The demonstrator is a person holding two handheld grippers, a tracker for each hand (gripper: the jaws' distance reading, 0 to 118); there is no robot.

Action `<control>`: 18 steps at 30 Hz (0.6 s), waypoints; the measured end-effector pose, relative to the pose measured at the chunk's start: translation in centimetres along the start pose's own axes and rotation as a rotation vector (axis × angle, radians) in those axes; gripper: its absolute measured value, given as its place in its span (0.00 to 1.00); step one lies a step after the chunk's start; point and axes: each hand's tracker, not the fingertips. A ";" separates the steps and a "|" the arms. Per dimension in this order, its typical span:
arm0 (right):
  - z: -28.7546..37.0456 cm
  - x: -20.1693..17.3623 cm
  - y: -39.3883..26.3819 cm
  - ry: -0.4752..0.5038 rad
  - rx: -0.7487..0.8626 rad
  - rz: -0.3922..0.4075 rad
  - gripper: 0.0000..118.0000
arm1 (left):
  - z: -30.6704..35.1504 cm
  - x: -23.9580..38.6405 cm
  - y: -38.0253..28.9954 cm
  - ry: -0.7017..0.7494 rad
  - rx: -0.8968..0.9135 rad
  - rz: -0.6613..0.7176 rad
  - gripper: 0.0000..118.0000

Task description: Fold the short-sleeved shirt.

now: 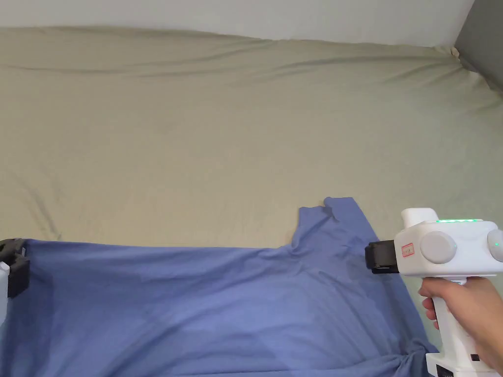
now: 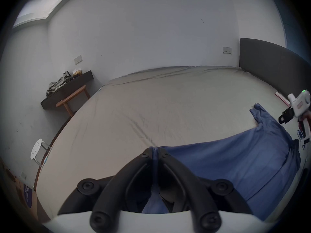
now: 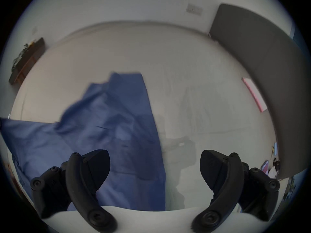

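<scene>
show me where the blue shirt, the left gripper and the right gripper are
blue shirt (image 1: 206, 304), head view, middle of the body panel
left gripper (image 2: 155, 150), left gripper view, between tips pinching the cloth
right gripper (image 3: 154, 166), right gripper view, gap between spread tips

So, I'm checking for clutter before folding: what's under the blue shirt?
The blue shirt lies straight on the beige bedsheet. Nothing bulges through; whatever the cloth covers stays unseen.

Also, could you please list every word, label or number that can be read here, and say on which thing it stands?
Nothing can be read.
Red-edged sticker on the right gripper, head view: too small to read.
Blue shirt: no print seen.
Wall plates: blank or too small.
</scene>
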 end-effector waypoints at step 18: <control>7.8 -1.2 -0.8 0.130 0.132 0.172 0.03 | 1.9 -1.2 0.1 0.022 -0.018 0.000 0.03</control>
